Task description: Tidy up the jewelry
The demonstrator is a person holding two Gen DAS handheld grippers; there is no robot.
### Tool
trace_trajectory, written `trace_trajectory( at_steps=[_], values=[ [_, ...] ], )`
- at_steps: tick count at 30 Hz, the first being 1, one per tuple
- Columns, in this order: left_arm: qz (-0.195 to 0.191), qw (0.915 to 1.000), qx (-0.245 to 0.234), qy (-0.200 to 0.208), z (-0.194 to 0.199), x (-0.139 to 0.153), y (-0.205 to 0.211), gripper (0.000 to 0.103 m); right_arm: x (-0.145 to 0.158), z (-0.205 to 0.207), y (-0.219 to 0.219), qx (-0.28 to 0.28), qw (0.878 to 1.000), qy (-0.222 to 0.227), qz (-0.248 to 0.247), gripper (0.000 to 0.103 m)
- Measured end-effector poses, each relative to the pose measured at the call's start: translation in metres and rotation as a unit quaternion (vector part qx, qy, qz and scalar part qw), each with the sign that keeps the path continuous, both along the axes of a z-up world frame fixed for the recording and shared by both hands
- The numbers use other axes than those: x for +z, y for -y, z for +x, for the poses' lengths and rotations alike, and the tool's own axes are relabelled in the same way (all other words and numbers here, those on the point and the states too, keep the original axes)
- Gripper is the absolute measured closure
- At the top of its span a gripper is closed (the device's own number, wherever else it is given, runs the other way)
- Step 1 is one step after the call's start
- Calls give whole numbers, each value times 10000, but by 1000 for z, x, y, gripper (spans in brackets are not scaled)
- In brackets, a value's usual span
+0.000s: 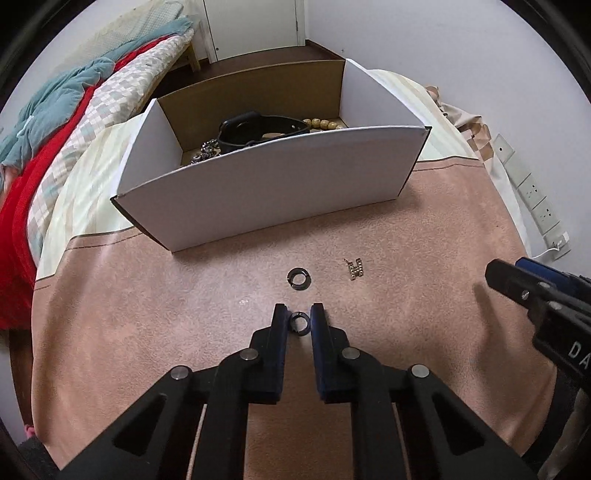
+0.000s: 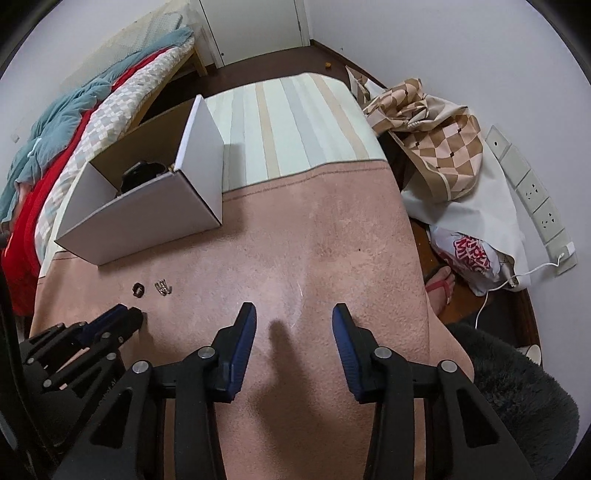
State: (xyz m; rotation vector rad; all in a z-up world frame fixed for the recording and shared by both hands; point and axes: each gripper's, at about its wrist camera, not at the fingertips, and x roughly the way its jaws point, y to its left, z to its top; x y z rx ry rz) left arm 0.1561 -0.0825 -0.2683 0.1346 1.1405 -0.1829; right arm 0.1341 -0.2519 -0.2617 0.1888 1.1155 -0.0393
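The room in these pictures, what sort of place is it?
Most likely a bedroom in a home. A bed with rumpled bedding runs along the far wall beside a white door, and the pink blanket spread in front holds a white box of jewelry.

A: You're over a bed-like surface spread with a fuzzy pink blanket (image 1: 184, 295), and past its stitched edge a pale striped cream-and-beige cover (image 2: 291, 118) takes over.

B: What have you got lying on the pink?

A: An open white cardboard box (image 1: 266, 192) with a brown inside, straddling the seam between pink and stripes. Nearer you, a small dark metal ring (image 1: 299, 277) lies flat, well clear of the box. Just beside it to the right, a little gold rhinestone charm (image 1: 355, 268).

B: And closer in?

A: A second dark metal ring (image 1: 300, 324), nearer you than the first, resting on the pink nap.
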Motion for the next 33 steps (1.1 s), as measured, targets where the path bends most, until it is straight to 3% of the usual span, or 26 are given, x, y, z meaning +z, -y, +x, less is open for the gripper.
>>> trace_trajectory(
  at_steps=[5,9,11,18,25,33],
  values=[
    [-52,9997,228,-19,-4,7,-29,93,9,0,-3,113,9988,81,470,59],
    [6,9971,764,-63,-7,12,-73,93,12,6,-32,680,9896,96,1262,59],
    [8,9954,952,-91,-8,12,-88,93,11,10,-53,927,9859,106,1387,59],
    [-47,9901,1388,-213,-13,4,-124,93,-7,26,-118,1408,9862,207,848,59],
    [-178,9886,1471,-280,-15,-1,-133,93,-24,34,-138,1615,9850,290,531,60],
    [-198,9882,1487,-296,-8,-3,-136,93,-26,31,-153,1868,9804,628,-37,80]
  ],
)
